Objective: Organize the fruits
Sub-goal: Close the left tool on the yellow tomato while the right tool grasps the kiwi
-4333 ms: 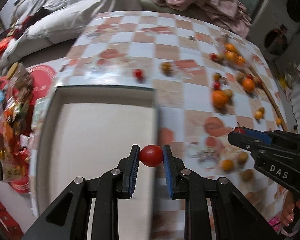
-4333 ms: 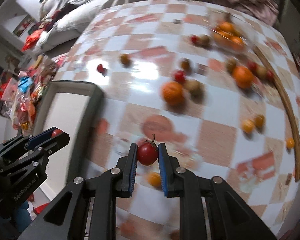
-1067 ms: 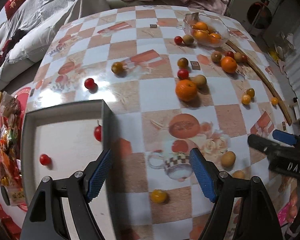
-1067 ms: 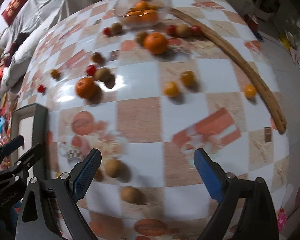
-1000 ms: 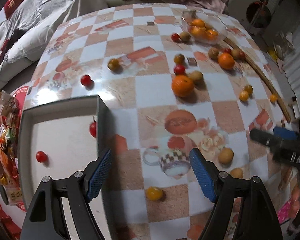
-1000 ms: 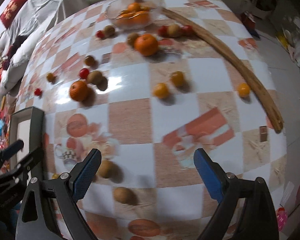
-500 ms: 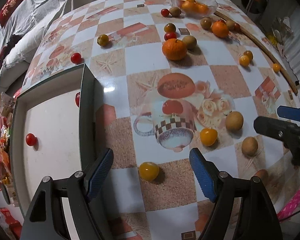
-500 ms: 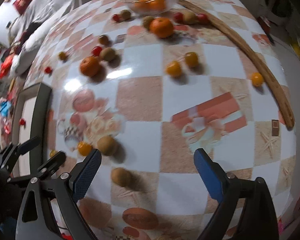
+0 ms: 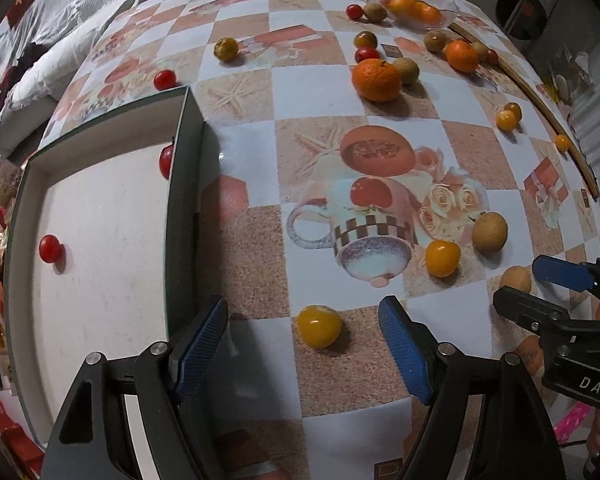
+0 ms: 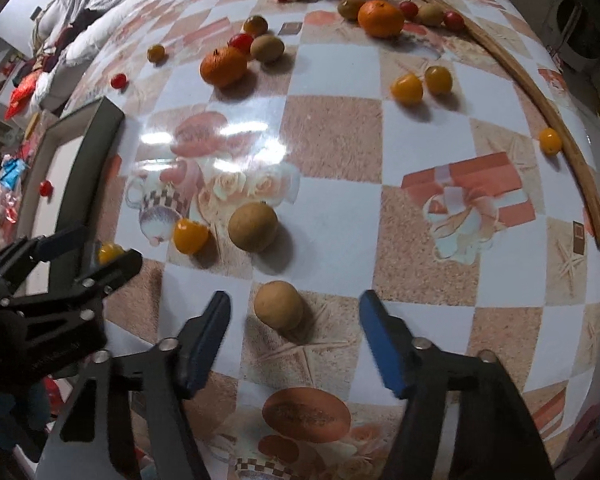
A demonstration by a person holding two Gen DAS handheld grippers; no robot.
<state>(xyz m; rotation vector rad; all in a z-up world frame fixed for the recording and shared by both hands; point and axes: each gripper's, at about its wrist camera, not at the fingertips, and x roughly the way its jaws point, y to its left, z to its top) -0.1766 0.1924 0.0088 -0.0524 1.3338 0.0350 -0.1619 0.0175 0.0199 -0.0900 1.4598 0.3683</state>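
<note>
My left gripper is open low over the table, with a yellow tomato between its fingers. The grey tray at the left holds two red tomatoes. My right gripper is open with a small brown fruit between its fingers. A larger brown fruit and an orange-yellow tomato lie just beyond it. Each gripper shows in the other's view, the right one and the left one.
The checkered tablecloth carries several scattered fruits: a mandarin, another mandarin, yellow tomatoes and red ones. A glass bowl of mandarins stands at the back. A wooden stick lies along the right edge.
Both grippers, which held red tomatoes earlier, are open. Both have dropped closer to the table, the left onto the yellow tomato, the right onto the small brown fruit.
</note>
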